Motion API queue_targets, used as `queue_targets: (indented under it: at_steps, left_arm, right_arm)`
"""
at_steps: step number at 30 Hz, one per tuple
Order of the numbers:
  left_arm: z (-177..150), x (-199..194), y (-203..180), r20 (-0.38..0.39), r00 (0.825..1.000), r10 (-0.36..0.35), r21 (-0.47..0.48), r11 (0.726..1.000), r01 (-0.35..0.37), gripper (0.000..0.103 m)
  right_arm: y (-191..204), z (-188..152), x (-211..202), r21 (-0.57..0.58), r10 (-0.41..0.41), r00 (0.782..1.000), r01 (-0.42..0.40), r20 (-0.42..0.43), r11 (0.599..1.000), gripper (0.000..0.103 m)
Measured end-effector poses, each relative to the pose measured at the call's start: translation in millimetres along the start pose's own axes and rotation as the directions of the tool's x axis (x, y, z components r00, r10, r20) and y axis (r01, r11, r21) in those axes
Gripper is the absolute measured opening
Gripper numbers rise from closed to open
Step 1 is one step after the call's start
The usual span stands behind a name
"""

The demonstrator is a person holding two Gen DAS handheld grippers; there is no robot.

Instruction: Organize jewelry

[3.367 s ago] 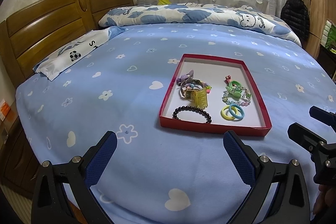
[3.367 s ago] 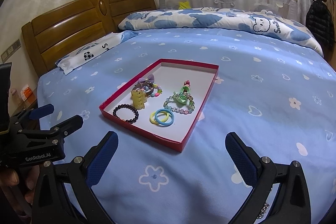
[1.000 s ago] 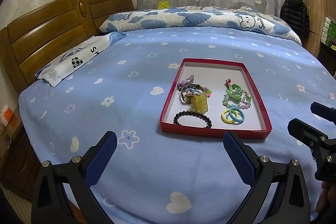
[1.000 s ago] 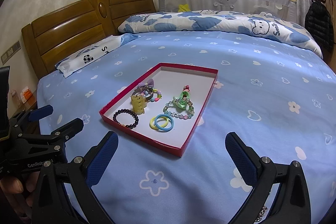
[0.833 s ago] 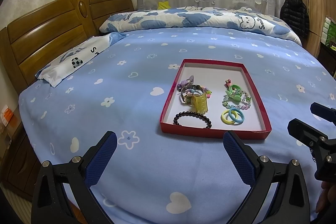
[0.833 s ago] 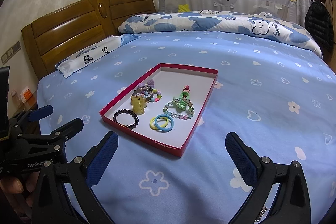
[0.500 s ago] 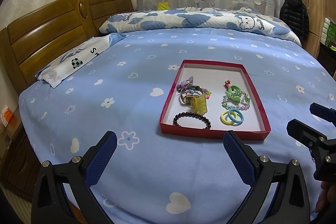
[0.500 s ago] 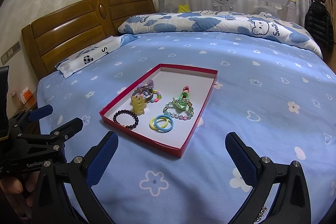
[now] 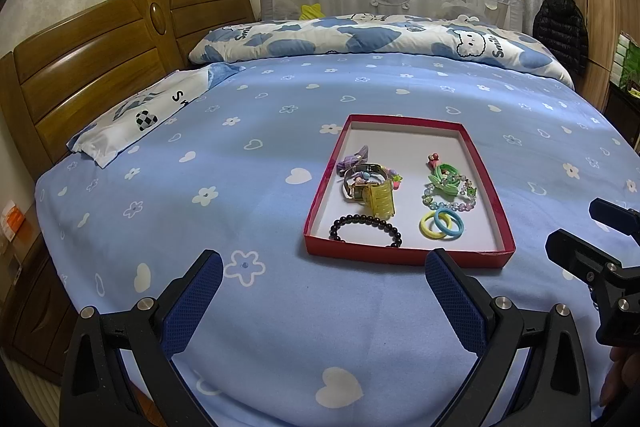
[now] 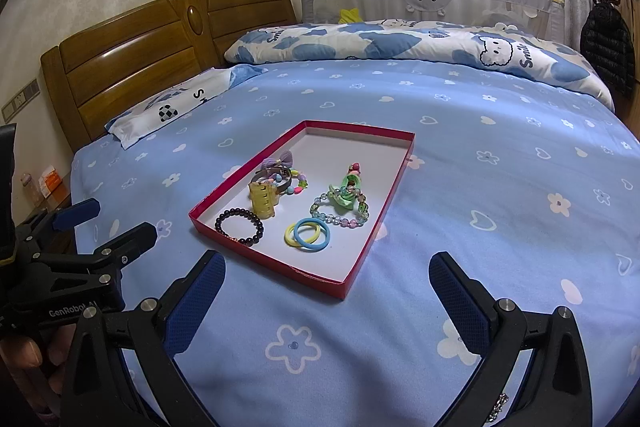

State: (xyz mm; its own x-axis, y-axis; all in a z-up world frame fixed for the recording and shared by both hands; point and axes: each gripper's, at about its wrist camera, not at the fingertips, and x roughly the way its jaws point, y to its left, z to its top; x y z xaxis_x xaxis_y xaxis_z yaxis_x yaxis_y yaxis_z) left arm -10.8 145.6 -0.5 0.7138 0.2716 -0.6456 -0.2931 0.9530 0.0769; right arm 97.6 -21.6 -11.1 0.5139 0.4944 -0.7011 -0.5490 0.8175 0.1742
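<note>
A shallow red tray (image 9: 404,256) (image 10: 280,269) lies on the blue bed. In it are a black bead bracelet (image 9: 366,225) (image 10: 239,224), a yellow hair claw (image 9: 380,199) (image 10: 264,202) on a gold bangle, a purple bow (image 9: 354,159), yellow and blue hair rings (image 9: 442,223) (image 10: 307,234), a green tie (image 9: 446,181) and a clear bead bracelet (image 10: 340,211). My left gripper (image 9: 322,285) is open and empty, just short of the tray's near edge. My right gripper (image 10: 326,287) is open and empty, near the tray's near corner.
The blue flower-print bed sheet (image 9: 240,163) spreads all round. A wooden headboard (image 9: 88,67) and a pillow (image 9: 148,115) are at the left, a rolled quilt (image 9: 380,39) at the back. The other gripper shows at the right edge of the left wrist view (image 9: 600,259).
Both grippers have drawn back slightly over the last seconds, so the tray looks a little smaller. Nothing in the tray has moved.
</note>
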Motion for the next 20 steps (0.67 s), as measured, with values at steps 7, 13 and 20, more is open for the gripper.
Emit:
queue_targets:
  at_steps: [7,13,20]
  left_arm:
    - [-0.3,0.2,0.2,-0.001,1.000,0.000,0.001,1.000,0.000,0.102]
    - [-0.3,-0.4,-0.1,-0.001,1.000,0.000,0.001,1.000,0.000,0.102]
    - [1.3,-0.6,-1.3,-0.004,1.000,-0.002,-0.001,1.000,0.002,0.102]
  right_arm:
    - [-0.1,-0.1,0.0,-0.001,0.001,1.000,-0.001,-0.001,1.000,0.103]
    - [0.0,-0.2,-0.2,0.002,0.000,1.000,0.000,-0.001,1.000,0.103]
    - [-2.0,-1.2,0.3,0.006,0.001,1.000,-0.001,-0.006,1.000,0.103]
